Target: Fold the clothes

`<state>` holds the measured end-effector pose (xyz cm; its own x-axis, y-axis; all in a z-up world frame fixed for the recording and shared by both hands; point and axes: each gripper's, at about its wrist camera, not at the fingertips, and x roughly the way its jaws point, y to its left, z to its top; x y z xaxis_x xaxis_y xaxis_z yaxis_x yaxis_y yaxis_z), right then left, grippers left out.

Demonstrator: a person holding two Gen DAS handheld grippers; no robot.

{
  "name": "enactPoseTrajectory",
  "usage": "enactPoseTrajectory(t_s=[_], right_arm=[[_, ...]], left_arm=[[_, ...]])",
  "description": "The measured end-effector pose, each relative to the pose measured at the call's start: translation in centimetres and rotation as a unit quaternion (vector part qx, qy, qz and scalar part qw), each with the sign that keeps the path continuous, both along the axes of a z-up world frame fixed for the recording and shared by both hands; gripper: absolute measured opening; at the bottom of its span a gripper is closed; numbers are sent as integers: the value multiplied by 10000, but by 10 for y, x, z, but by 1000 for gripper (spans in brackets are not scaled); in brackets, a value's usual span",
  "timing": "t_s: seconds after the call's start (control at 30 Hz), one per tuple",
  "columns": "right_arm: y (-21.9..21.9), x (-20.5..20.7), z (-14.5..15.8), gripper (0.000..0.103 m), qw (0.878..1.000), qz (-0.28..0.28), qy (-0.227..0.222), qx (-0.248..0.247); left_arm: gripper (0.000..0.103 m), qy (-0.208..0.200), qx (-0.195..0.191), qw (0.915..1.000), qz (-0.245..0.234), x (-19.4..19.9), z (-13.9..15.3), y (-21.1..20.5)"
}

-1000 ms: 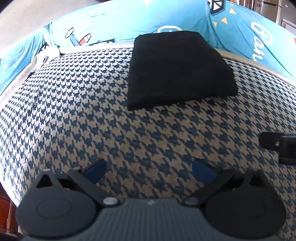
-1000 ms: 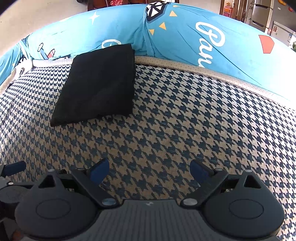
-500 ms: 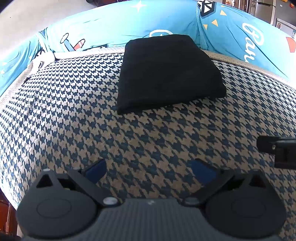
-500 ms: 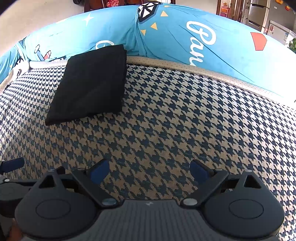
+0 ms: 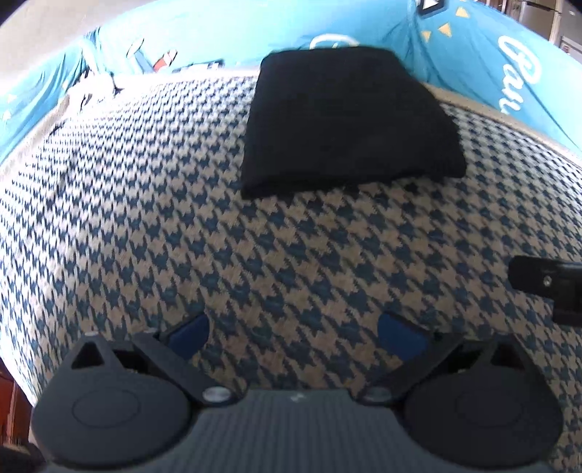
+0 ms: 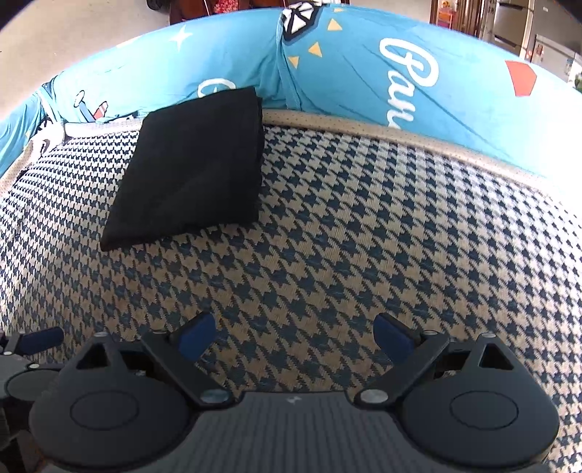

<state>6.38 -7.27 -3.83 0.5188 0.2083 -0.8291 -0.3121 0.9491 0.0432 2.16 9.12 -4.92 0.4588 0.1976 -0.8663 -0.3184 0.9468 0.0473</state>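
A black garment [image 5: 345, 120], folded into a neat rectangle, lies flat on the houndstooth-patterned surface [image 5: 291, 262] near its far edge. In the right wrist view the same folded black garment [image 6: 192, 167] sits at the upper left. My left gripper [image 5: 294, 333] is open, well short of the garment, with nothing between its blue pads. My right gripper [image 6: 294, 336] is also open and empty, to the right of the garment and back from it. The right gripper's finger [image 5: 545, 283] shows at the right edge of the left wrist view.
A blue printed cloth [image 6: 400, 72] with white lettering and cartoon shapes rises behind the surface like a back wall. A beige piped edge [image 6: 363, 125] borders the surface. Part of the left gripper [image 6: 32, 340] shows at the lower left. Cabinets [image 6: 527, 29] stand far behind.
Both views shifted slightly; the folded garment now looks a little nearer and more central for the left gripper. Both grippers stayed open and empty. The garment has not moved on the surface.
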Motion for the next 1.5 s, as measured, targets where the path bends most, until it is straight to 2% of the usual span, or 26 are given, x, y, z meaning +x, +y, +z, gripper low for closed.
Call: enactPoseTrajectory(t_s=[0.17, 0.5, 0.63, 0.8, 1.0, 1.5], right_arm=[[2, 5, -11, 95, 9997, -64, 256, -7], [-4, 19, -31, 95, 9964, -457, 698, 125], [-4, 21, -34, 95, 9966, -500, 660, 58], [-2, 21, -37, 103, 9973, -395, 622, -27], [1, 21, -39, 103, 9978, -299, 548, -227], [0, 21, -34, 103, 9981, -365, 485, -130]], left_arm=[[103, 158, -108, 9998, 89, 3, -7, 4], [103, 115, -86, 9999, -9, 6, -11, 4], [103, 85, -188, 9998, -30, 2, -13, 10], [103, 197, -221, 9995, -84, 3, -12, 13], [103, 239, -273, 9992, -139, 3, -12, 15], [103, 113, -179, 9997, -150, 0, -15, 16]])
